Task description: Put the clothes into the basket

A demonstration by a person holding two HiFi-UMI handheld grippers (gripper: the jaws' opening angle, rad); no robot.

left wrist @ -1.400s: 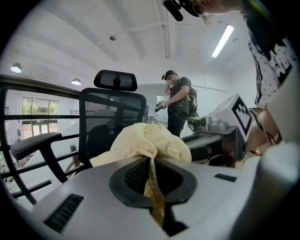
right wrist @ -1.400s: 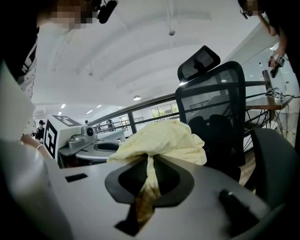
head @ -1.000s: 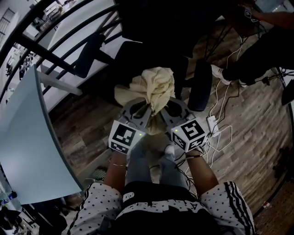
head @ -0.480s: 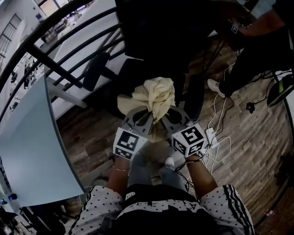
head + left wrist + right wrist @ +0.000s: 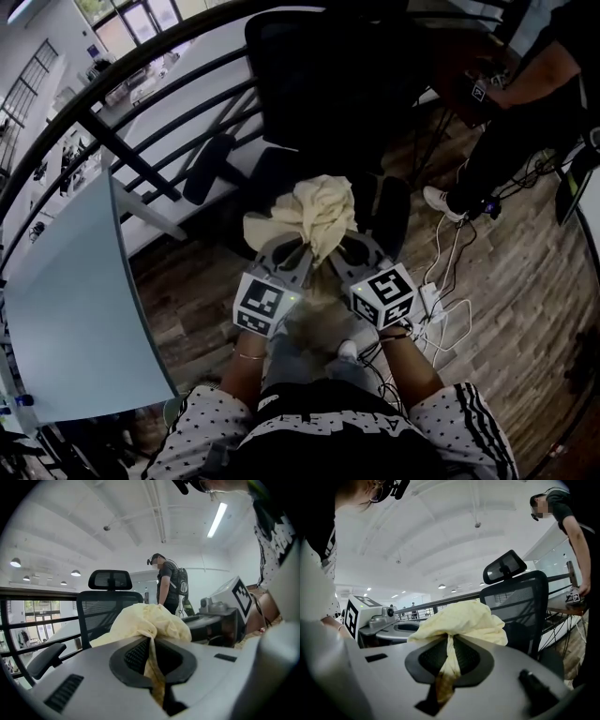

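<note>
A pale yellow garment (image 5: 317, 208) hangs bunched in the air in front of me, above a black office chair (image 5: 319, 103). My left gripper (image 5: 298, 242) is shut on its left side, and cloth runs pinched between the jaws in the left gripper view, where the yellow garment (image 5: 150, 620) bulges past them. My right gripper (image 5: 330, 246) is shut on the right side, close beside the left one. In the right gripper view the yellow garment (image 5: 464, 618) folds out over the jaws. No basket shows in any view.
A pale blue table (image 5: 66, 309) stands at my left. Black railing bars (image 5: 141, 103) run behind the chair. A person (image 5: 525, 103) stands at the upper right. White cables and a power strip (image 5: 436, 300) lie on the wooden floor at my right.
Both grippers have risen together with the garment still pinched between them. The chair behind it has come further into view.
</note>
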